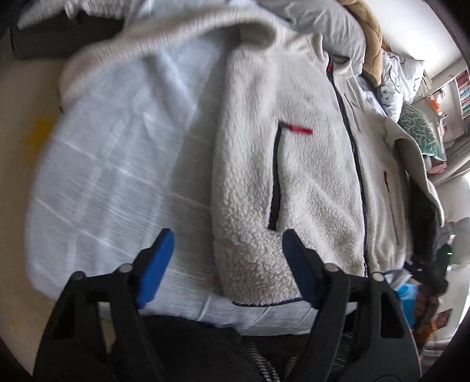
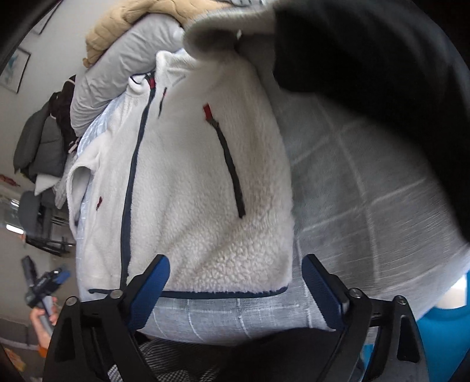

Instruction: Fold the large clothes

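Note:
A cream fleece jacket (image 1: 293, 176) with a navy front zip, navy pocket zips and red tabs lies flat on a pale blue checked bed cover (image 1: 117, 164). One sleeve (image 1: 141, 38) stretches along the far side. My left gripper (image 1: 227, 264) is open and empty, hovering over the jacket's bottom hem corner. The jacket also shows in the right wrist view (image 2: 188, 182), on the cover (image 2: 352, 191). My right gripper (image 2: 235, 282) is open and empty over the hem at the other bottom corner. A sleeve end (image 2: 223, 32) lies at the top.
A grey pillow (image 2: 117, 67) and tan knitted blanket (image 2: 132, 23) are piled at the bed's head. A dark garment (image 2: 382, 88) lies at the upper right of the right view. Patterned pillows (image 1: 396, 85) and shelves (image 1: 461, 91) stand beyond. A dark chair (image 2: 38, 147) is at the left.

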Tool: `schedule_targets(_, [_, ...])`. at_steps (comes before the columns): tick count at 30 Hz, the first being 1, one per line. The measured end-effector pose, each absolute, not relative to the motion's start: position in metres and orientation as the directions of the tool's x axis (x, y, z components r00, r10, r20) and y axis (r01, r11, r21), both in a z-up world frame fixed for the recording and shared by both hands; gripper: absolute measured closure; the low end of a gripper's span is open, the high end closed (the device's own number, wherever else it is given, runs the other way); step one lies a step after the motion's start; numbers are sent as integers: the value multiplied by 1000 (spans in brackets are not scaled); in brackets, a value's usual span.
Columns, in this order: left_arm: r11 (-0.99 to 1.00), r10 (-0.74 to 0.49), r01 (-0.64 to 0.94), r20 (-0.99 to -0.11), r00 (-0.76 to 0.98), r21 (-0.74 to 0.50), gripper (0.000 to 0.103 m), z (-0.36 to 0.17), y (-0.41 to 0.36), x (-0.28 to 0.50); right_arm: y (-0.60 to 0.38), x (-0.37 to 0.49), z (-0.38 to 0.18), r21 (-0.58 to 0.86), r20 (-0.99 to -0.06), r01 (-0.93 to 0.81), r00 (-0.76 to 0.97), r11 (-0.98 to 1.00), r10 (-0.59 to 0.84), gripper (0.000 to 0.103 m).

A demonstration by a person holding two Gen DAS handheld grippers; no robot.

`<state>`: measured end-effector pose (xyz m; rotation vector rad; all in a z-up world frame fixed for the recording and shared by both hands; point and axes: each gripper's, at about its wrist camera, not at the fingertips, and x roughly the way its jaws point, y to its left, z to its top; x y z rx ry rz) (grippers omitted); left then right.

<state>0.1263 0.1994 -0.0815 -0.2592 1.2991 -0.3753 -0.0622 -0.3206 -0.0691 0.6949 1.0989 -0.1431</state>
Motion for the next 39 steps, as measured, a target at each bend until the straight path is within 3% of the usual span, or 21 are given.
schedule_targets(3, [885,-464,119,-874,145,-450,40,-104,187,127,-328,-54,-90,485,-850,455,447,747,279,14])
schedule_targets(6, [847,-529,106,-843,96,-520,41,-118,176,123,-336,-51,-104,493,-851,477,439,728,289,14])
schedule_targets(9, [864,-494,163,-863,102,-476,46,-118,162,117,-346,-47,-116,520,-839,508,456,687,297,20])
schedule_targets(11, [868,-483,184,-870,100,-461,55,-116,159,117,-351,-48,-117,533,-829,514,478,672,292,29])
schedule_targets(12, [872,-476,184,-875,94,-455,60,-115,158,116,-351,-48,-116,551,-817,506,490,664,304,49])
schedule_targets(13, [877,-465,182,-881,83,-445,64,-113,157,116,-351,-48,-118,578,-801,493,496,651,336,62])
schedule_targets(15, [877,-464,187,-881,92,-443,79,-106,156,114,-346,-47,-118,568,-806,484,492,665,331,75])
schedule_targets(16, [879,-461,191,-880,112,-437,80,-100,156,112,-343,-47,-117,556,-810,478,494,680,315,81])
schedule_targets(19, [886,-447,227,-876,181,-405,83,-75,154,105,-336,-52,-105,543,-805,465,524,699,277,85])
schedule_targets(26, [880,-453,277,-855,251,-385,84,-29,165,87,-319,-69,-50,487,-791,413,582,769,188,87])
schedule_targets(31, [901,-363,318,-915,178,-296,81,-55,156,83,-310,-79,-59,403,-846,424,511,811,153,85])
schedule_targets(34, [925,-200,353,-971,132,-143,72,-86,141,84,-313,-72,-94,321,-906,478,405,817,119,78])
schedule_targets(37, [928,-143,367,-974,178,-69,57,-84,137,84,-315,-67,-116,247,-942,517,326,820,78,65])
schedule_targets(39, [931,-138,361,-964,228,-48,39,-68,139,86,-319,-72,-107,260,-935,515,347,817,80,58])
